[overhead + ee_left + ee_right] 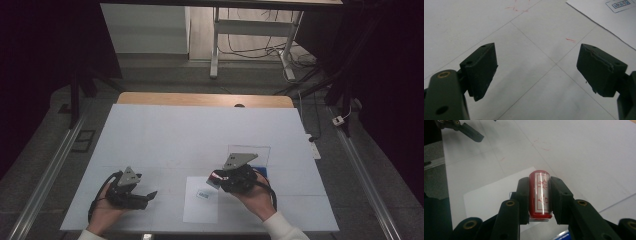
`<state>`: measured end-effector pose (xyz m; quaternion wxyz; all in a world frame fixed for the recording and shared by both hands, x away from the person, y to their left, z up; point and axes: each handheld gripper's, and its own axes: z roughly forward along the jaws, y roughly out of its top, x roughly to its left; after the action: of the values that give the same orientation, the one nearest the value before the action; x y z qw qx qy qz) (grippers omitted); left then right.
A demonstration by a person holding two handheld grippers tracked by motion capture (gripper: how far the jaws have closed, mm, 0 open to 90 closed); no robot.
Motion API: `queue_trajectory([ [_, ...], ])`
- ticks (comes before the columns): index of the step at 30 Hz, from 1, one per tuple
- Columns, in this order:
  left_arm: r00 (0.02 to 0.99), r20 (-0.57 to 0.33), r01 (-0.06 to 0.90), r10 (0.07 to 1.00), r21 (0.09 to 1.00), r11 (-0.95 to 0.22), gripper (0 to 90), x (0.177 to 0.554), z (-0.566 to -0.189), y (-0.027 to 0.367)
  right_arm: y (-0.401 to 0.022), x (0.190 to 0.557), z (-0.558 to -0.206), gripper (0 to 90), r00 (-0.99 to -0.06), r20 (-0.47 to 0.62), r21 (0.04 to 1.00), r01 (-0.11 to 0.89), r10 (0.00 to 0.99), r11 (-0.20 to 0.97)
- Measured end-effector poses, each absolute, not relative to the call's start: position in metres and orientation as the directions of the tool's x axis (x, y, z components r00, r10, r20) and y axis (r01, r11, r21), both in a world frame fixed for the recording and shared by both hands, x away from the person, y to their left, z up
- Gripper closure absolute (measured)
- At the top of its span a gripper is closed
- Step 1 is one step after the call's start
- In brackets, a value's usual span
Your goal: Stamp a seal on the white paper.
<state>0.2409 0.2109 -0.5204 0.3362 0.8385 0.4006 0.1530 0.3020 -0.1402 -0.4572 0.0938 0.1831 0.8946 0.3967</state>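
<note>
The right claw [539, 195] is clamped on a red stamp [540, 195], held above the white paper sheet [201, 200] on the counter [165, 135]. The left claw [536, 72] stands wide open and empty, low over the counter left of the sheet.

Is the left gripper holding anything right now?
No, the left gripper has its jaws wide apart in its own view, with bare white table between them.

White-topped table [150, 130], grey floor [50, 150], white desk frame [250, 30] behind, tangled cables [255, 50], dark surroundings
</note>
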Motion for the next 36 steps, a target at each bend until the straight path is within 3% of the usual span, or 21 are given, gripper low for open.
queue_trajectory([
  [36,0.633,-0.015,0.570,0.774,0.686,-0.453,17.2,0.242,-0.521,0.211,-0.202,0.322,-0.445,70.1,-0.845,-0.088,0.707,0.319,0.527,0.631],
])
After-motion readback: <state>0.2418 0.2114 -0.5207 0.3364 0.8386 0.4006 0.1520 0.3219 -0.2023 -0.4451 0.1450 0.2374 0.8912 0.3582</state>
